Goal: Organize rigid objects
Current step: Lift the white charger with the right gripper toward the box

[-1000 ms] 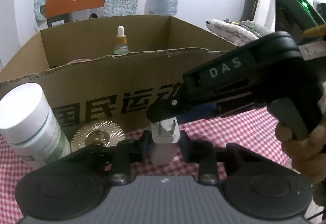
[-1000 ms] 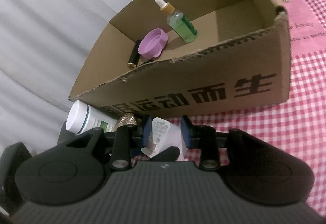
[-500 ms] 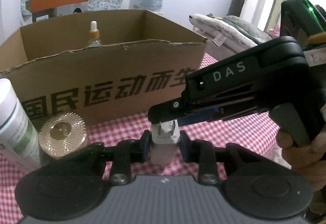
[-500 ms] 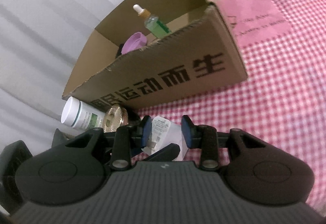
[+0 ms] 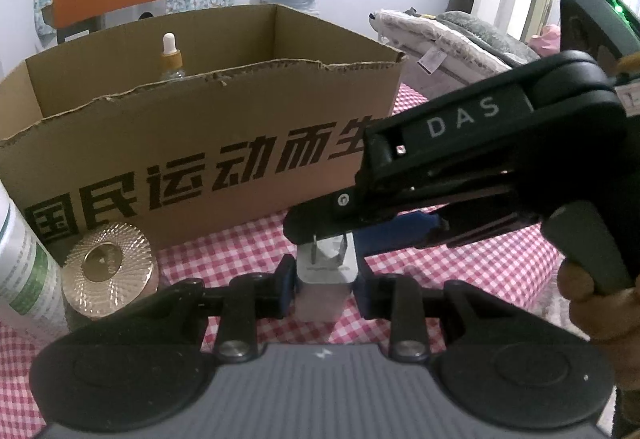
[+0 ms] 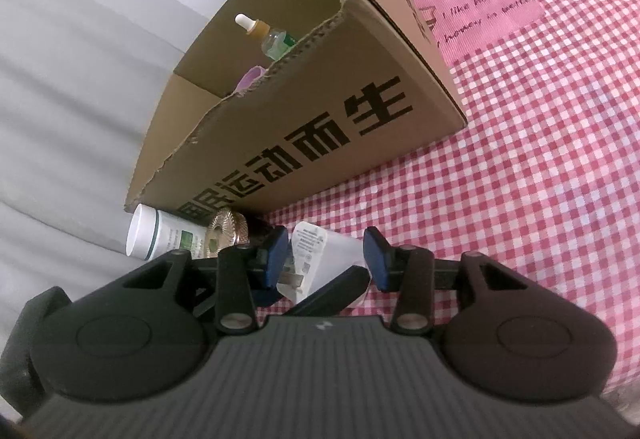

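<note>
A small white plug adapter (image 5: pixel 325 279) with two metal prongs pointing up stands low over the pink checked cloth (image 5: pixel 460 271), pinched by its sides between the blue pads of the left gripper (image 5: pixel 325 285). The right gripper (image 6: pixel 326 259) reaches in across it from the right (its black body marked DAS); its jaws are opening, the adapter (image 6: pixel 320 259) between them, and a gap shows at the right pad.

Just behind stands an open cardboard box (image 5: pixel 200 143) with bold black characters on its front wall. Inside it, a dropper bottle (image 5: pixel 172 57) with a white bulb stands upright, and the right wrist view catches the edge of something purple (image 6: pixel 250 77) beside it; the torn front rim hides the rest. In front of the box at its left end, a gold ribbed lid (image 5: pixel 107 267) sits on a dark jar, just beside a white bottle with a green label (image 5: pixel 24 279), which the frame edge cuts off.

The right gripper's lower finger covers the prong tips, and part of a hand (image 5: pixel 592 303) shows on its trigger.
</note>
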Demonstrator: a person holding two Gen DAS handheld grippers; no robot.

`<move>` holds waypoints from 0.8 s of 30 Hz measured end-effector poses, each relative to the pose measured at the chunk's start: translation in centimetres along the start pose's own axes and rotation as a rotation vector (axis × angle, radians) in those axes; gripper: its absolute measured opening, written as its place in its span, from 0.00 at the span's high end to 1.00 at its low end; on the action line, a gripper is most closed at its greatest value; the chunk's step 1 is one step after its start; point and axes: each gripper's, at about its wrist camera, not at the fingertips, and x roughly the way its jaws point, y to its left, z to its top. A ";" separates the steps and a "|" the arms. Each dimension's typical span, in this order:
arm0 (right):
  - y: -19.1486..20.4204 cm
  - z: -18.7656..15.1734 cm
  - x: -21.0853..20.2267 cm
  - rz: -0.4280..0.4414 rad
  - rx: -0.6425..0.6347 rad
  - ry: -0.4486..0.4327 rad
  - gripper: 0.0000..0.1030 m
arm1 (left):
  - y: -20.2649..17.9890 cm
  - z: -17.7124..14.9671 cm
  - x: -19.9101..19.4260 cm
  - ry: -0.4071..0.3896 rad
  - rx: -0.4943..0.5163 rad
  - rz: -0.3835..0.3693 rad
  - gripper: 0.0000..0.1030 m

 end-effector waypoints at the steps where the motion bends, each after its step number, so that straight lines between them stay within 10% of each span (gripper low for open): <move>1: 0.0 0.0 0.0 0.002 0.002 0.001 0.59 | 0.0 0.0 0.1 0.001 0.001 0.001 0.70; 24: 0.4 0.0 -0.4 0.002 -0.016 -0.002 0.60 | -0.6 0.1 -0.6 -0.008 0.007 0.020 0.73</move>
